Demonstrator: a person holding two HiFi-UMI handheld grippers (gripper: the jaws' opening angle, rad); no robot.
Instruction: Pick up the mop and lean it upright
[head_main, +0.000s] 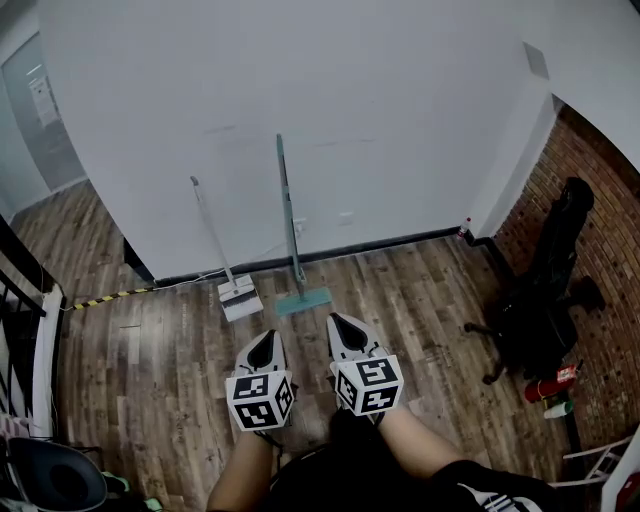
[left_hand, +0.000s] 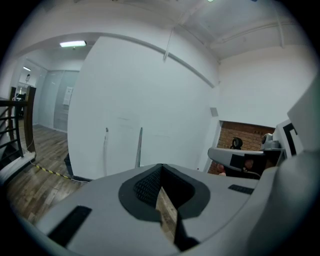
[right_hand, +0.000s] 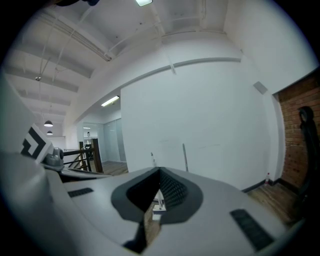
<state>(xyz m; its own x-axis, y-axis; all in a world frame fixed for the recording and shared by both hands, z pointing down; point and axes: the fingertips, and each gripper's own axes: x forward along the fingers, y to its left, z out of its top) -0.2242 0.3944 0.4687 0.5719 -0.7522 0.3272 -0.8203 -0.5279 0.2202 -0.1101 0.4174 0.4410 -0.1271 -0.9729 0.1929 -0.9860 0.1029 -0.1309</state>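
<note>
Room seen from above the person, with both gripper views facing the white wall (head_main: 350, 120).

**Task object.** The teal mop (head_main: 291, 235) stands with its flat head on the wooden floor (head_main: 420, 300) at the foot of the wall. Its handle runs up to rest against the wall, close to upright with a slight tilt. Just to its left along the wall, a white-handled tool (head_main: 214, 238) leans the same way, tilted further, with its pale head on the floor just out from the wall. No long-handled tool lies flat on any part of the floor that is in view.

**Grippers.** The left gripper (head_main: 263, 347) and the right gripper (head_main: 343, 328) are side by side, well out from the wall and pointing toward it, clear of both handles. In each gripper's own view the two jaws meet at the tips, and only floor shows through the slot behind them. Both are closed and carry nothing.

**Progress.** The mop leans against the wall with nothing gripping it, so the final condition of the task appears to be met. The lift and the placing seem to be done, and the pictures show no step left beyond moving away. Whether the lean is secure on the smooth boards cannot be judged from here.

**Surroundings.** A black office chair (head_main: 545, 290) stands at the brick side, past the far right end of the wall. Yellow-and-black tape (head_main: 105, 297) runs along the floor at the wall's left end.
</note>
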